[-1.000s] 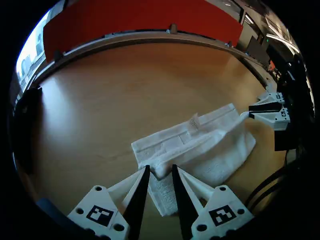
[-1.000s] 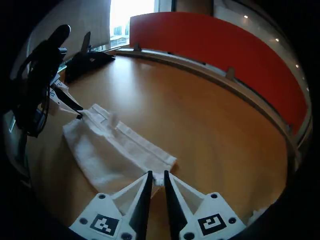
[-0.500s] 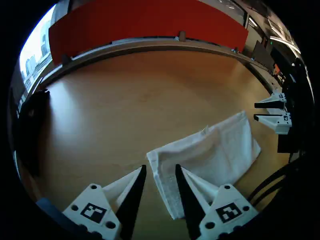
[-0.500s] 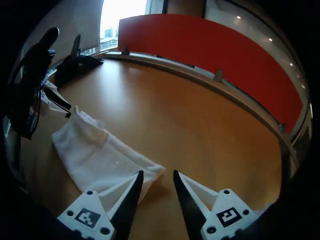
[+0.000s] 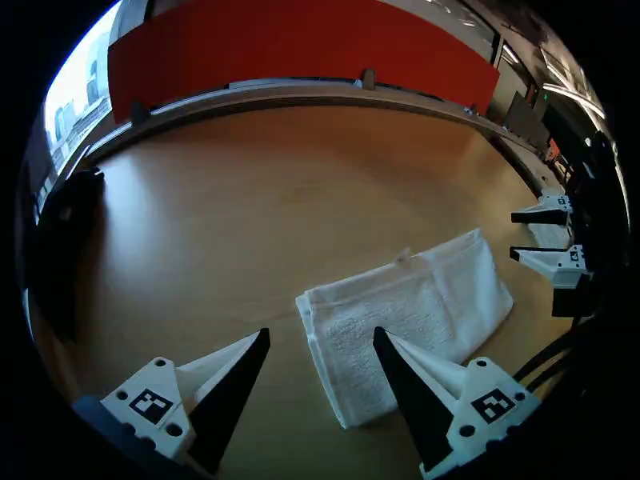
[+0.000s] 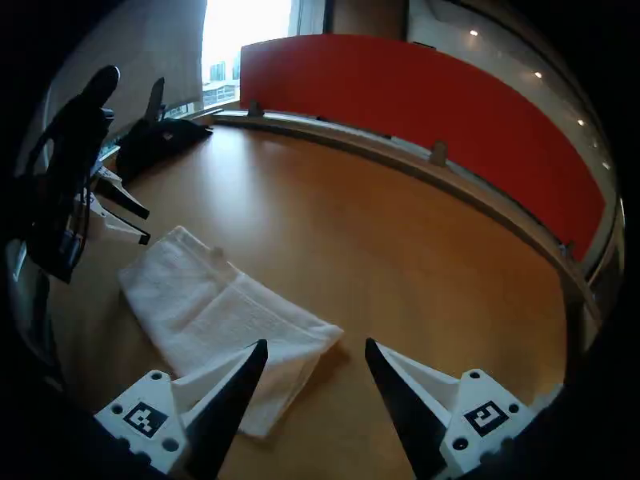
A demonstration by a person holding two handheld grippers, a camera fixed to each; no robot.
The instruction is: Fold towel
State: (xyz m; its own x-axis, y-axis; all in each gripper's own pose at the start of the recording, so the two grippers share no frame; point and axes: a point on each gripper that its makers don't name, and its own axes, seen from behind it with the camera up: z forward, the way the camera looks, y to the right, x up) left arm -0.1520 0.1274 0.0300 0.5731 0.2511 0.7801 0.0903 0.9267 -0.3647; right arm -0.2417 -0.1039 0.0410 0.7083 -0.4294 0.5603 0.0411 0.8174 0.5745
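Towel (image 5: pixel 408 312) lies folded on the counter (image 5: pixel 280 208), just ahead of left gripper (image 5: pixel 320 331) and right gripper (image 6: pixel 316 342), jaws wide, empty; probably finished.

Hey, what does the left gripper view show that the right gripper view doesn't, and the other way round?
Left gripper view: the left gripper up close, open, at one short end of the towel, with the right gripper farther off at the right edge, also open.

Right gripper view: the reverse, with the right gripper up close and the left gripper small at the left edge.

Both: the folded white towel lying flat on the wooden table, held by neither gripper, and the red panel behind.
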